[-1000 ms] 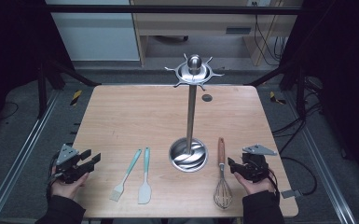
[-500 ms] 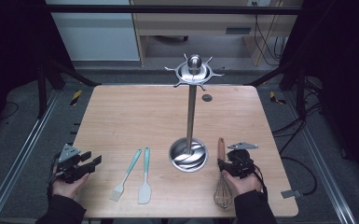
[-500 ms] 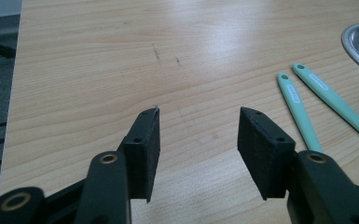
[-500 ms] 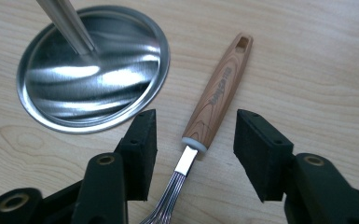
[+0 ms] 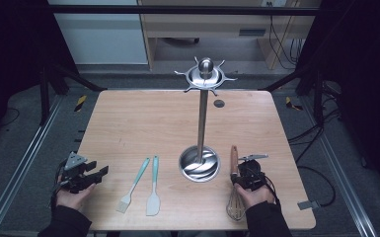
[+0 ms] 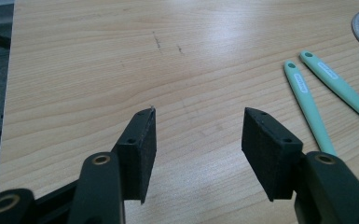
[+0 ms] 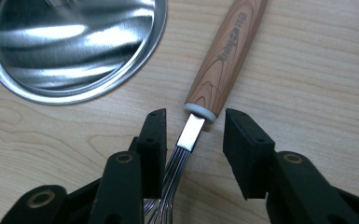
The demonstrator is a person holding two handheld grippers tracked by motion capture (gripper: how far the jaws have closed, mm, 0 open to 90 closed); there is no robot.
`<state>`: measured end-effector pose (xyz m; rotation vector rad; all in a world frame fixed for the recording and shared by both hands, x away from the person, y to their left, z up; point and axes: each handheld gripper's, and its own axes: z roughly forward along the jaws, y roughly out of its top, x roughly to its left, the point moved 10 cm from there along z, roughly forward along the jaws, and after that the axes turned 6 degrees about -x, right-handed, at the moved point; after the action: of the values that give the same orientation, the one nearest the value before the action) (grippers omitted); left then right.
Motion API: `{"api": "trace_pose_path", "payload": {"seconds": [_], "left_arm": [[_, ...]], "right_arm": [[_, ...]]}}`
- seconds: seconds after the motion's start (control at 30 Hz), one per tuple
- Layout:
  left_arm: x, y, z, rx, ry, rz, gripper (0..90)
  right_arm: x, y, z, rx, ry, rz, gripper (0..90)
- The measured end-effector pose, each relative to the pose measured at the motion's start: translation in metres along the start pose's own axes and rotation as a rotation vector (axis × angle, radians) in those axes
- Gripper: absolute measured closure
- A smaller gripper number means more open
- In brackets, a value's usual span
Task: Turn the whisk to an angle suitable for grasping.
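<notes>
High view: the whisk [image 5: 235, 190] lies at the lower right of the counter [image 5: 143, 123], beside the steel stand base [image 5: 199, 164]. Its metal neck sits between the right gripper [image 7: 193, 128], whose jaws have just been closing but do not yet press it. Lower left, the left gripper [image 6: 198, 135], opening, stands released over bare wood near two teal spatulas [image 5: 143, 186].

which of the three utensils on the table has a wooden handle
The whisk, lying right of the steel stand base; the pastry brush and spatula have teal handles.
</notes>
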<state>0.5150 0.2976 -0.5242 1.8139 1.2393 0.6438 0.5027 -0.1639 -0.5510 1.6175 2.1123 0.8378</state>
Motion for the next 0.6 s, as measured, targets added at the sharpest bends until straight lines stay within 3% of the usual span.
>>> {"api": "trace_pose_path", "payload": {"seconds": [0.2,0.43,0.6], "left_arm": [[-0.0001,-0.0010,0.0005,0.010,-0.001,-0.008,43.2],[0.0000,-0.0022,0.0010,0.022,0.001,-0.009,43.1],[-0.0004,-0.0023,0.0013,0.024,-0.001,-0.009,43.2]], "right_arm": [[0.0019,-0.0055,0.0068,0.049,-0.017,-0.011,64.9],[-0.0005,-0.0054,0.0075,0.065,-0.022,0.044,67.0],[-0.0017,-0.0060,0.0067,0.073,-0.028,0.053,69.2]]}}
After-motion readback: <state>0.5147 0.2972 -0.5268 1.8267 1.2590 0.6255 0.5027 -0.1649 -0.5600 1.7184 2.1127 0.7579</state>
